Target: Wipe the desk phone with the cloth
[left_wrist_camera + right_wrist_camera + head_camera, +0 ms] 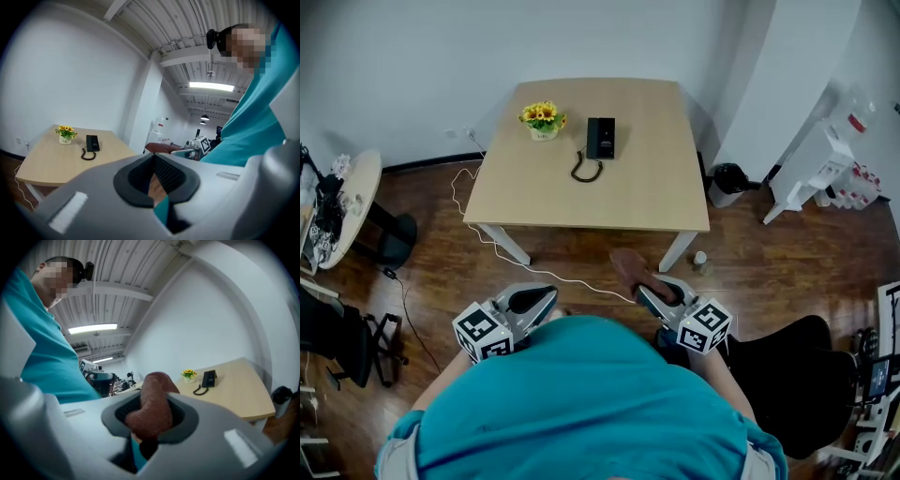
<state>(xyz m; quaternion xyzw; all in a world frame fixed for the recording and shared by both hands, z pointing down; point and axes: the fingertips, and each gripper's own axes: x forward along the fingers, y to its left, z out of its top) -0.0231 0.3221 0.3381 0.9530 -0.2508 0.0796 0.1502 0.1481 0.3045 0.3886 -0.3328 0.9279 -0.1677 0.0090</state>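
At the bottom of the frame, the left tongs (542, 298) are clenched on nothing, and the right tongs (649, 298) grasp a brown cloth (630, 267). Beyond them a white cable (487, 239) trails across the dark wood floor (769, 272). At upper middle, the pale worktop (637, 197) carries the desk phone (600, 137) with a flower pot (543, 120) near it, before a white wall (412, 66).

Phone (600, 138) right of flowers (543, 119), on table (647, 187)

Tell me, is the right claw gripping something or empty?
Gripping. The right gripper has its jaws shut on the brown cloth, which bunches up between them and sticks out past their tips.
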